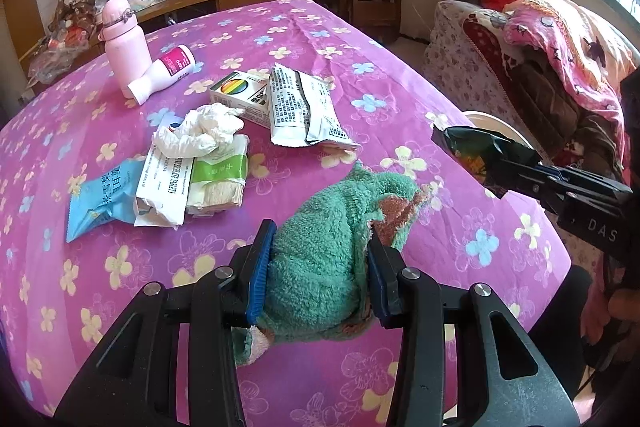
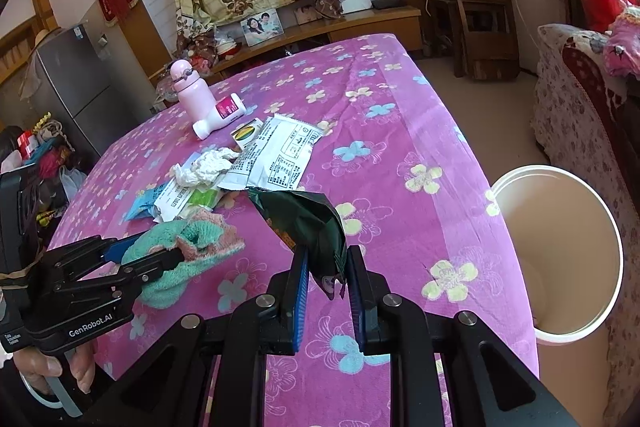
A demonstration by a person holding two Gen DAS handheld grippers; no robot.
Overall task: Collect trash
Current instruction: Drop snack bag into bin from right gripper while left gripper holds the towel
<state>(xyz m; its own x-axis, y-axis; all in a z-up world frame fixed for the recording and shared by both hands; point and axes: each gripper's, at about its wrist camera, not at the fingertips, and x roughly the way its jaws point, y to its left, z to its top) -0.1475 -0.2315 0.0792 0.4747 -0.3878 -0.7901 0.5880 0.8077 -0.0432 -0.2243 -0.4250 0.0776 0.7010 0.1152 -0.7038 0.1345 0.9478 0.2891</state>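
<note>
Right claw [image 2: 326,287]: jaws nearly closed, pinching the lower edge of a dark green snack wrapper [image 2: 308,223]. The wrapper hangs clear above the counter [image 2: 400,131], near the counter's right edge and not yet over the white bin [image 2: 600,223] that stands on the floor just beside it. Bin mouth open; nothing visible inside.

Wrapper handling, judged: thin crinkled foil, very light, limp, likely slick. An edge pinch suits it, but only a small part sits between the pads, so it may flutter or slip if swung fast.

Left claw [image 1: 320,267]: jaws partly open, pressed on both sides of a bunched green fluffy cloth [image 1: 324,251] with a brown-pink patch. Soft and compressible, grips easily across the bulk.

Remaining on the counter, in a loose pile left of centre:
- crumpled white tissue [image 1: 204,131], light, crushable, take by the bulk
- white printed pouch [image 1: 300,107], flat, take by an edge
- blue packet [image 1: 100,199], same
- white medicine box [image 1: 164,183], soft card
- small colourful carton [image 1: 240,95]

Pink flask [image 1: 124,39] and white bottle [image 1: 164,75] sit further back; probably not trash.
</note>
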